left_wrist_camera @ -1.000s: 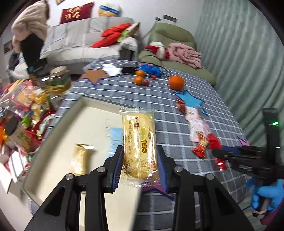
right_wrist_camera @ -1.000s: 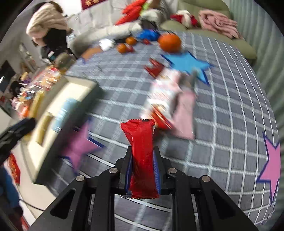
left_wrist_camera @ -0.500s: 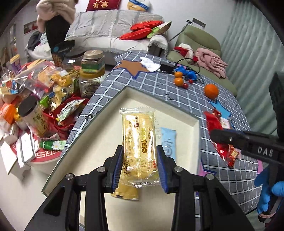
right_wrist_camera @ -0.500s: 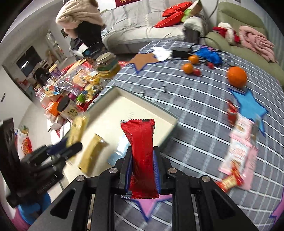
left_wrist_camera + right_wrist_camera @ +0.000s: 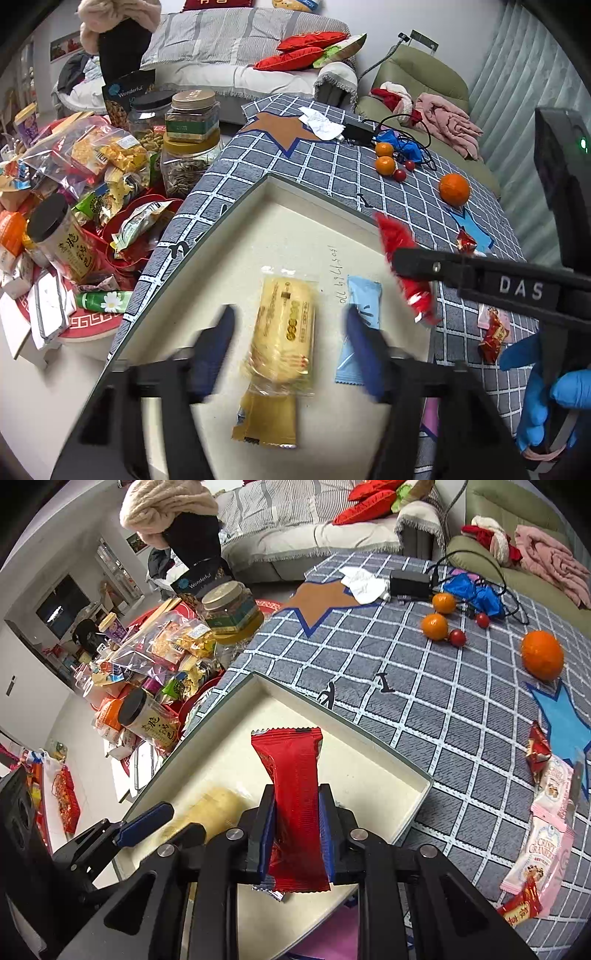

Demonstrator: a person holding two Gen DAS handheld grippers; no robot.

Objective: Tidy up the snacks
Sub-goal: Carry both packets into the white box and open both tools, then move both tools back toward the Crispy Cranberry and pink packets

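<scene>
The left gripper (image 5: 288, 354) is opening, its blue fingers (image 5: 216, 350) standing clear on either side of a yellow snack packet (image 5: 286, 332) that lies loose in the shallow cream tray (image 5: 295, 214), overlapping a gold packet (image 5: 266, 421) beneath it. Just beyond the right-hand finger rests a pale blue packet (image 5: 360, 314), also in the tray.

The right gripper (image 5: 297, 834) is clenched on a red snack packet (image 5: 291, 794), pads pinching its lower half while the crimped top stands upright above the fingers, over the tray's near corner (image 5: 413, 794). Its jaws are beginning to ease apart, though the packet remains between the pads.

Such a packet looks light, its foil wrapper slick and crinkly, the contents probably crushable; a gentle pinch across the narrow width near the middle seems the safest hold, and the sealed ends likely offer a flat tab if the body slides.

Further out, on the checked cloth surface (image 5: 424, 701) to the right of the fingers, more packets wait: pink-and-white wrappers (image 5: 539, 842) and small red ones (image 5: 537, 749), near an orange (image 5: 542, 655). To the left, beyond the tray, jars and bagged snacks (image 5: 173, 642) crowd a lower table.
</scene>
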